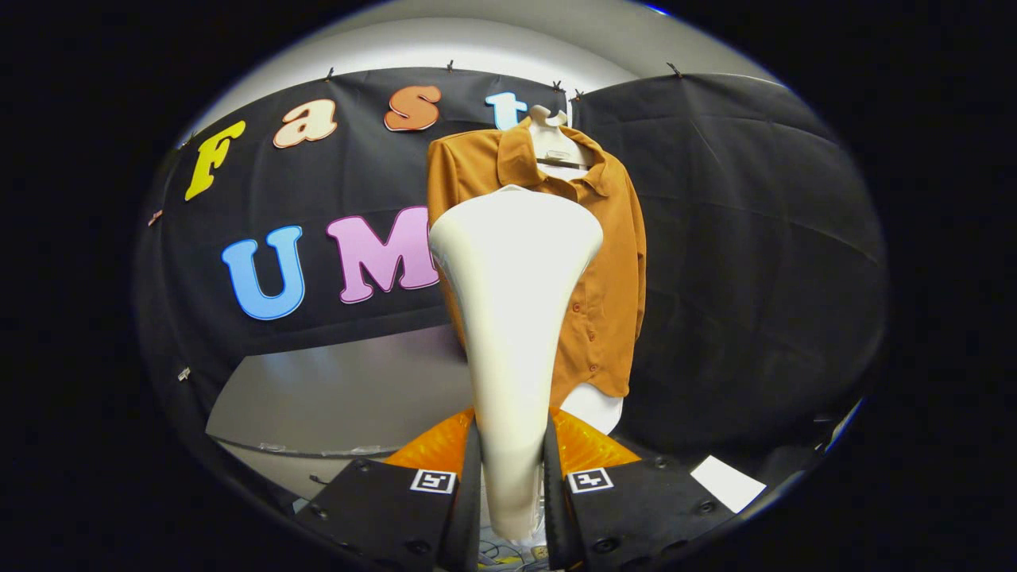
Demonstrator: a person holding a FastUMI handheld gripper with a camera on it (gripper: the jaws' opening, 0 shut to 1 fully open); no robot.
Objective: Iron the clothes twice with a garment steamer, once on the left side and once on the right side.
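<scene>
Black cloth walls the booth ahead of you, with a rust-brown shirt hanging on a hanger. Your gripper is closed narrowly on the garment steamer, both fingers pressing its handle. The steamer stands upright, its wide head up and facing the shirt.

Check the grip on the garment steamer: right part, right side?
Yes. The gripper is shut on the garment steamer at its narrow handle, one finger on each flank, coming from the bottom end. The body flares wide toward the head, facing the brown shirt, so only the slim handle fits.
</scene>
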